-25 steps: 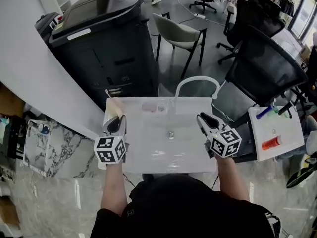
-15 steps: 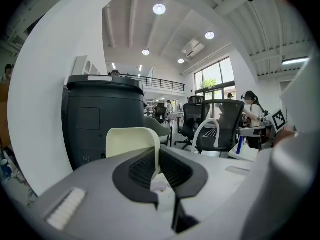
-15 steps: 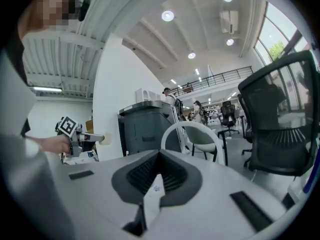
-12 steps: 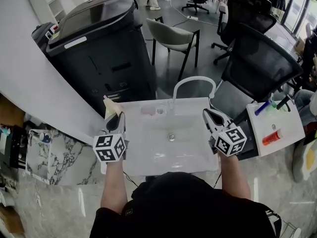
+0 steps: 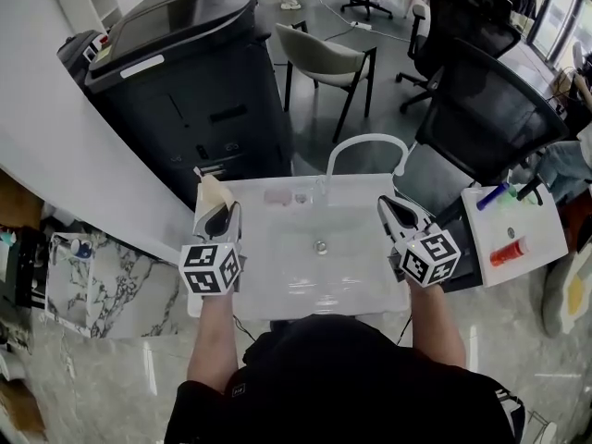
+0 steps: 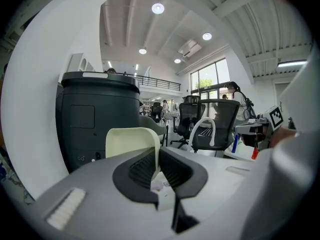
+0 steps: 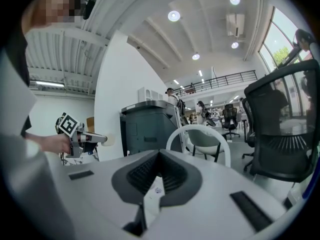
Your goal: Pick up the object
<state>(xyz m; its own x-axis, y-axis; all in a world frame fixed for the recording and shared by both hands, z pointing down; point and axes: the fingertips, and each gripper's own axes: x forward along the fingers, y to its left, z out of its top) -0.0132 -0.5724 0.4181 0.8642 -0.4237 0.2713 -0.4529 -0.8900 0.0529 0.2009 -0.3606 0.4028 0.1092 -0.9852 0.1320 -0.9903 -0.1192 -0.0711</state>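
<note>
Open office, black chairs beyond both grippers. White wash basin (image 5: 277,276), below and between the jaws: holds only its drain (image 5: 320,246); a pink piece (image 5: 277,195) on its ledge ahead. Cream plastic panel (image 6: 131,141): stands past the left gripper (image 6: 156,151) tips, jaws narrow, clamped on its lower edge. Likely fault: so thin an edge-hold may pivot or slip. Right gripper (image 7: 159,156): jaws together, empty.

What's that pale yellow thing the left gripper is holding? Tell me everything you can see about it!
It's a flat, cream-coloured piece with rounded corners and a smooth, plain face; its material can't be told. The shut jaws of the left gripper pinch one edge, and most of it sticks out past their tips. It's held over the back left corner of the white sink, touching only the jaws.
</note>
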